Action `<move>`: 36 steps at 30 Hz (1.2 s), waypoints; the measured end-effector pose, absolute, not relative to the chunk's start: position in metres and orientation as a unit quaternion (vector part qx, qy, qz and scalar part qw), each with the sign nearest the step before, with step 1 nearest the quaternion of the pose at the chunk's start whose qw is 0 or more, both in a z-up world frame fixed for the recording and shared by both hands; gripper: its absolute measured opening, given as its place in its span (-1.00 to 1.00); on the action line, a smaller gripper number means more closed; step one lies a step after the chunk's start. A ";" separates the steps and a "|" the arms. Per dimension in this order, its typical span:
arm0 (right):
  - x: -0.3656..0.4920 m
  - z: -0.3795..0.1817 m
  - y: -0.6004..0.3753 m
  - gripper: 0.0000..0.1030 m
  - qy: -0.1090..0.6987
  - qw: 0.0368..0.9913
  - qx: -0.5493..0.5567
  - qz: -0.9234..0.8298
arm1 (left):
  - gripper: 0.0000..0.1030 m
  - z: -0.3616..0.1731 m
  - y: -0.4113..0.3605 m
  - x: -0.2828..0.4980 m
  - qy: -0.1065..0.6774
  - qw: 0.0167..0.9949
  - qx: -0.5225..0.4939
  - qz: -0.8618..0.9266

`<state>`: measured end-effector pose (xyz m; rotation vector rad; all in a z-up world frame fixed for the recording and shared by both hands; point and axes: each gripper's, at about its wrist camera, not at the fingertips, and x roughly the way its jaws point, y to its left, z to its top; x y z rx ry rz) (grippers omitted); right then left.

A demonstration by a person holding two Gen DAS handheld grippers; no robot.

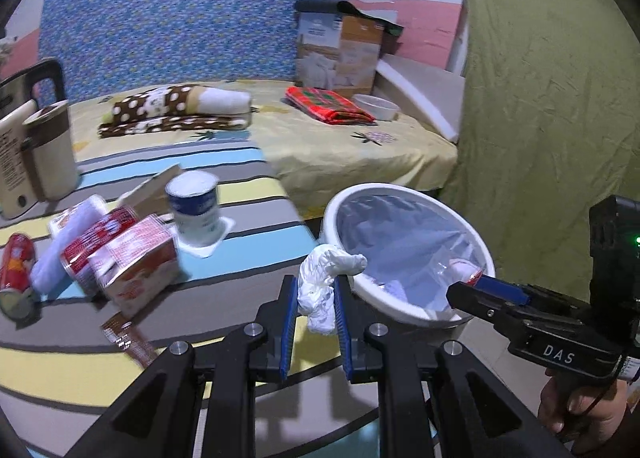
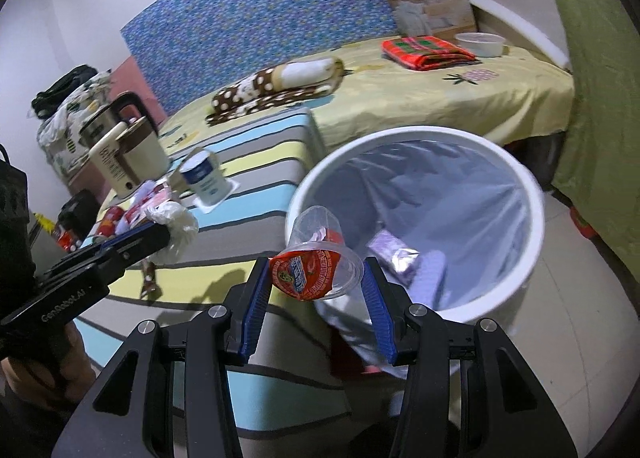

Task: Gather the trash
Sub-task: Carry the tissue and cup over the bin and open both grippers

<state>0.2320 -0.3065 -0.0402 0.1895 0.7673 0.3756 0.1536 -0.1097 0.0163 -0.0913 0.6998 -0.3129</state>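
Observation:
My left gripper [image 1: 316,286] is shut on a crumpled white tissue [image 1: 324,282], held just left of the white trash bin [image 1: 400,310] with its clear liner. My right gripper [image 2: 316,270] is shut on a clear plastic cup with a red foil lid [image 2: 308,274], held at the bin's near left rim [image 2: 536,225]. The right gripper also shows in the left wrist view [image 1: 472,290] over the bin's right rim, and the left gripper shows in the right wrist view [image 2: 160,236] holding the tissue [image 2: 176,223]. A purple wrapper [image 2: 394,254] lies inside the bin.
On the striped table [image 1: 248,254] lie red snack packets [image 1: 120,258], a red can [image 1: 16,266], a white and blue cup [image 1: 194,209], a brown sachet [image 1: 128,342] and a beige kettle [image 1: 40,145]. Behind is a bed [image 1: 340,149] with blankets, a box and a bowl. A green curtain [image 1: 552,97] hangs at the right.

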 end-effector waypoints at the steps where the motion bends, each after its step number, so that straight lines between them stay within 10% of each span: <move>1: 0.232 -0.041 -0.309 -0.07 0.372 0.906 0.092 0.179 | -0.64 0.016 -0.114 0.156 0.341 0.926 -0.043 -0.157; 27: 0.247 -0.055 -0.355 -0.06 0.388 0.911 0.091 0.102 | -0.61 -0.016 -0.195 0.209 0.365 0.900 -0.015 -0.237; 36: 0.247 -0.057 -0.358 0.06 0.386 0.914 0.085 0.092 | -0.24 -0.021 -0.195 0.218 0.373 0.896 -0.027 -0.240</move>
